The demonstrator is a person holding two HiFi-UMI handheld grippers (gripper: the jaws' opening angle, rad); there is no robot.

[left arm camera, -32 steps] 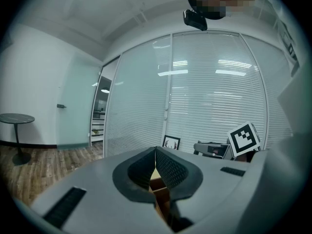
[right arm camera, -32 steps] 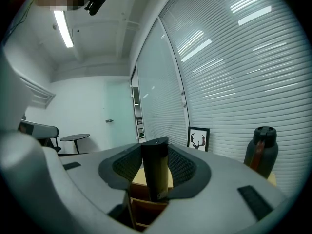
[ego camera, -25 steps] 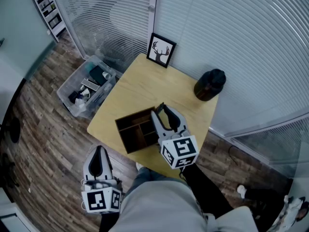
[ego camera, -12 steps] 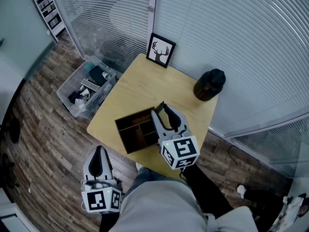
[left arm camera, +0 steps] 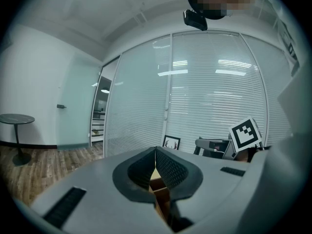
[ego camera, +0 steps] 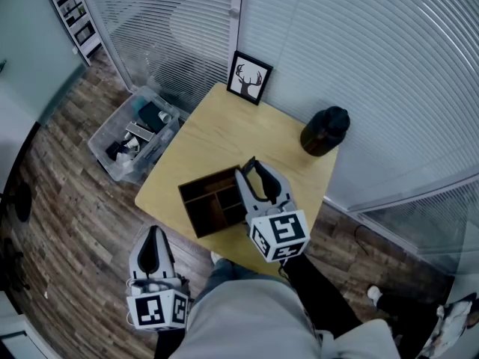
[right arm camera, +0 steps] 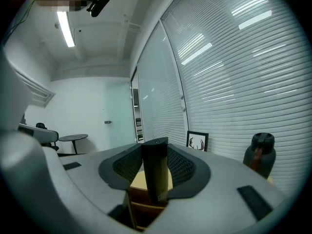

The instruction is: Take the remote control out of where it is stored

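A dark wooden organiser box point(ego camera: 200, 188) with compartments stands near the front edge of the light wooden table point(ego camera: 224, 129). My right gripper point(ego camera: 251, 166) hovers over the box's right side, shut on the black remote control point(right arm camera: 156, 172). The remote stands upright between the pads, its lower end still down by the box point(right arm camera: 146, 212). In the head view the jaws mostly hide the remote. My left gripper point(ego camera: 153, 232) hangs off the table at the lower left, over the floor. In the left gripper view that gripper point(left arm camera: 155, 153) has its tips together and holds nothing.
A framed deer picture point(ego camera: 249, 77) leans at the table's far corner, and a dark jar point(ego camera: 325, 131) stands at the right edge. A clear plastic bin point(ego camera: 135, 133) of odds and ends sits on the wood floor to the left. Blinds cover the glass wall behind.
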